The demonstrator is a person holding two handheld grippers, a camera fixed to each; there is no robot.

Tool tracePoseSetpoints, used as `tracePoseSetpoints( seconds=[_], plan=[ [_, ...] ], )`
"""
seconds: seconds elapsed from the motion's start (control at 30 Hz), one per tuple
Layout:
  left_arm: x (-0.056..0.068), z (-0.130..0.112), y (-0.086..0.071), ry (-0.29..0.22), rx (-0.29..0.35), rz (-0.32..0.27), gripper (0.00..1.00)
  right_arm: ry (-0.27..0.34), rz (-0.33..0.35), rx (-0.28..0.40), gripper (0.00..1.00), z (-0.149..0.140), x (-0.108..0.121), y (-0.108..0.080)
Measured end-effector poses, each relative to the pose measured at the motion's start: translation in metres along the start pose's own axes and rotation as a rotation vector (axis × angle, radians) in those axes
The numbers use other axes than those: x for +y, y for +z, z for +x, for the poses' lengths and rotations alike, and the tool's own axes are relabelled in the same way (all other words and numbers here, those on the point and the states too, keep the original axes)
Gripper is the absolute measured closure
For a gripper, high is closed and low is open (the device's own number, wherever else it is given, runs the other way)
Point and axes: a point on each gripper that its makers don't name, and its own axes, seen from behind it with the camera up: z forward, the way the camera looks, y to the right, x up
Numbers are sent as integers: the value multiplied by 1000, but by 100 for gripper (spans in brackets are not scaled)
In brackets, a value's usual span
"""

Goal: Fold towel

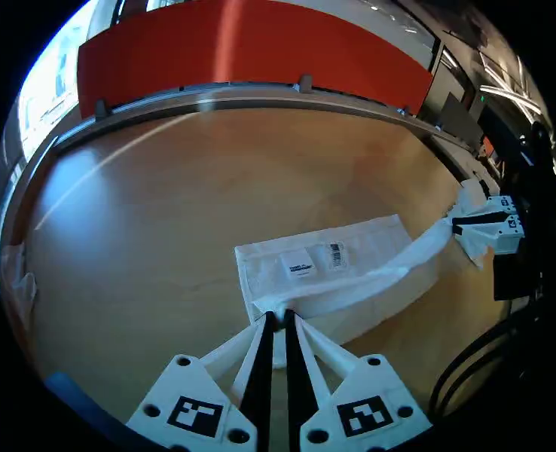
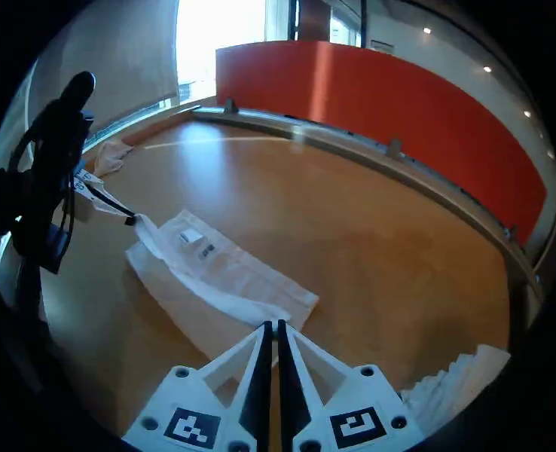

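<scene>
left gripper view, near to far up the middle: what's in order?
left gripper → towel → table → rail → red panel

towel (image 1: 353, 264): white woven cloth, matt. table (image 1: 165, 211): wood top, smooth, semi-gloss, throws glare. edge rail (image 1: 278, 98): grey, looks like metal, dull sheen. red divider panel (image 1: 255, 53): smooth, satin. my left gripper (image 1: 279, 320): matt white plastic, black finger faces.
</scene>
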Motion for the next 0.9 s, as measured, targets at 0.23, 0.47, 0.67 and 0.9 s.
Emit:
tracePoseSetpoints(
  seconds=[0.23,0.47,0.67,0.9],
  plan=[
    [-7,-1,20,-9,-6,15,90,18,-2,-17,96,-6,6,18],
    [-12,-1,32,-8,-10,30,89,29,-13,-27,96,-9,13,30],
    [-15,-2,37,-12,-14,42,82,28,-43,-40,93,-13,19,37],
    [-22,0,36,-23,-1,61,73,34,-70,-29,88,-11,24,41]
  ],
)
